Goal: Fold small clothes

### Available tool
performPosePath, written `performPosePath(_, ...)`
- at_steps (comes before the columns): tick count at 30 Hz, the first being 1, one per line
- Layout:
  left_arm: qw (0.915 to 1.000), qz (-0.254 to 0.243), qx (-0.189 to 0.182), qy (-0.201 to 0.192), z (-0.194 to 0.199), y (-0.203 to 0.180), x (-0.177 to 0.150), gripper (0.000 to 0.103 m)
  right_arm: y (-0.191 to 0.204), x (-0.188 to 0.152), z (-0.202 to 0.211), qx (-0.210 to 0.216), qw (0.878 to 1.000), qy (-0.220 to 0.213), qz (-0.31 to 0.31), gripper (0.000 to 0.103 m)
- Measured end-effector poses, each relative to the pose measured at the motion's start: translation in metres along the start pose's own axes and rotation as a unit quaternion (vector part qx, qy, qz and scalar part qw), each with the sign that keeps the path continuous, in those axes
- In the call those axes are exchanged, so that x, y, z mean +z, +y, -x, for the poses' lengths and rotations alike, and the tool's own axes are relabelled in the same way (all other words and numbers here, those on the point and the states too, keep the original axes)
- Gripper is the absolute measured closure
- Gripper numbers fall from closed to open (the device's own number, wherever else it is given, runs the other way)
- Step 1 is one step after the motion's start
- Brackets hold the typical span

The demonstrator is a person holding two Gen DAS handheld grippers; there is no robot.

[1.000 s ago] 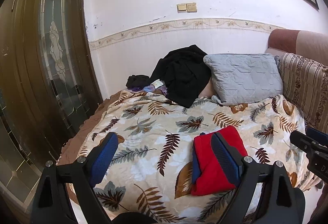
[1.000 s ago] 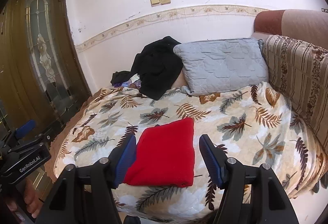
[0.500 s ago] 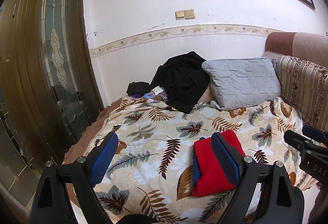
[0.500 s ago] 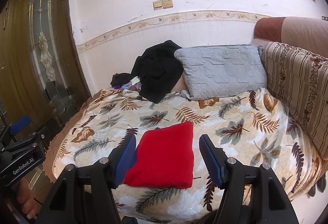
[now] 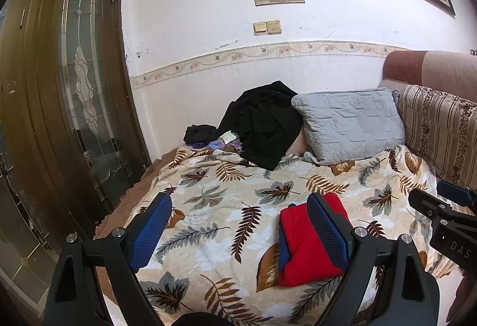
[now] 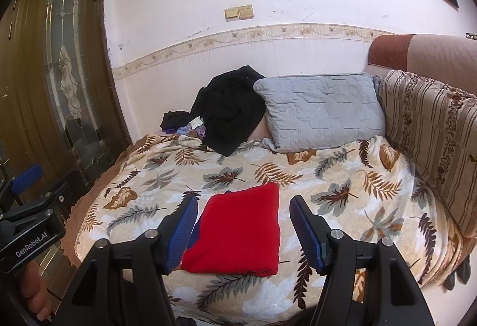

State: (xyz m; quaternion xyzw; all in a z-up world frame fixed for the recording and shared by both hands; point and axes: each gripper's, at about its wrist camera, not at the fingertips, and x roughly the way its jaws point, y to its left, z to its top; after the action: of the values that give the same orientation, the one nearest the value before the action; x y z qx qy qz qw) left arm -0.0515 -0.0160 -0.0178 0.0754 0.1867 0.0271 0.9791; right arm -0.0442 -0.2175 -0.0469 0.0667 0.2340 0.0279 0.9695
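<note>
Tools (image 6: 243, 223) farther above folded garment (image 6: 238, 232)

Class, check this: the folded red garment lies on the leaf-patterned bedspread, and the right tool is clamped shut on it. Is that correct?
One error: the right tool is open, its fingers apart above the folded red garment, not gripping it. The right wrist view shows this. The garment does lie on the leaf-patterned bedspread.

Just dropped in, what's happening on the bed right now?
A red garment lies folded flat on the leaf-print blanket. Neither tool holds anything: the left hand-held gripper and the right hand-held gripper both hang open above the bed, off the cloth. A black clothes pile and a grey pillow sit at the far end, untouched.
</note>
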Motion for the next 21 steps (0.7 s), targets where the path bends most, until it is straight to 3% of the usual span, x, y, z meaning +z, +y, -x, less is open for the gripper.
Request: performPosePath(21, 1.0000, 0.000, -0.006, -0.002, 0.0041, -0.0007, 0.0017, 0.011, 0.0009, 0.0005, 0.0027, -0.004, 1.000, -0.001, 0.001, 0.035)
